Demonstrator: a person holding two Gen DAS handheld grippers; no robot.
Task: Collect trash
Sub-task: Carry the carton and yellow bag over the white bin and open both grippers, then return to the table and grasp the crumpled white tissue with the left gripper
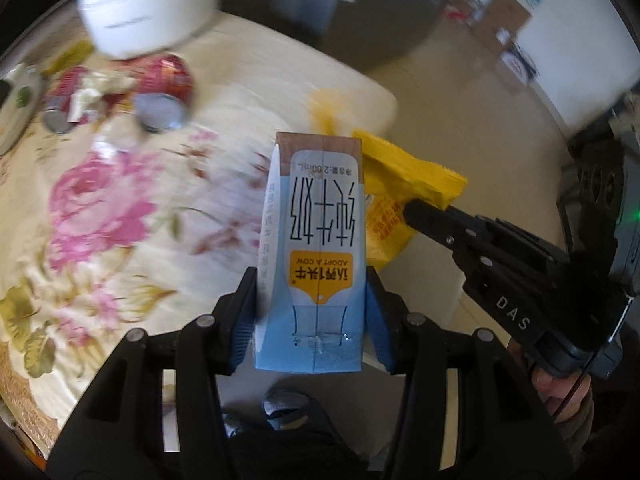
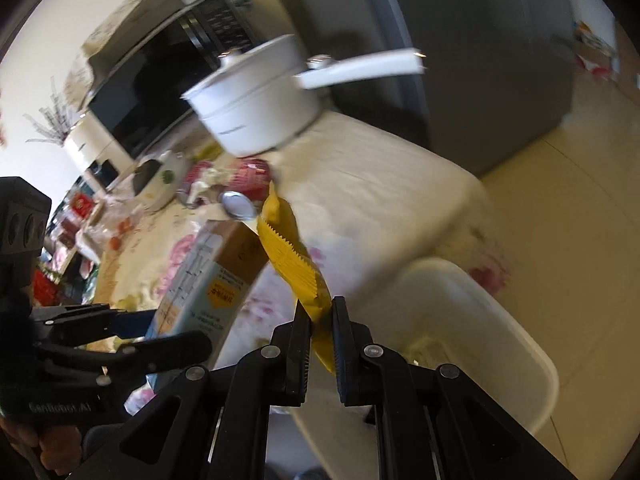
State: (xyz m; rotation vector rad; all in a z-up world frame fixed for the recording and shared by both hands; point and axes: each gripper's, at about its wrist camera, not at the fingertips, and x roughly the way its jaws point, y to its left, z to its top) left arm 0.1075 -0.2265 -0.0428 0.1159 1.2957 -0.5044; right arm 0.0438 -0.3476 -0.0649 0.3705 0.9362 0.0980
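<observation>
Left gripper clamped on milk carton; right gripper pinching yellow wrapper, both raised off the floral table. Best carried over the white bin, lowered inside the rim, then released. 2 cans left.

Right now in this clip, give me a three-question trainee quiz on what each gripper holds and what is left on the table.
1. True or false: the left gripper holds the milk carton.
2. What does the right gripper grip? A) red can B) yellow wrapper C) pot lid
3. Fill in: the red cans lie on the floral tablecloth beside a white ____.

Key: 1 true; 2 B; 3 pot.
</observation>
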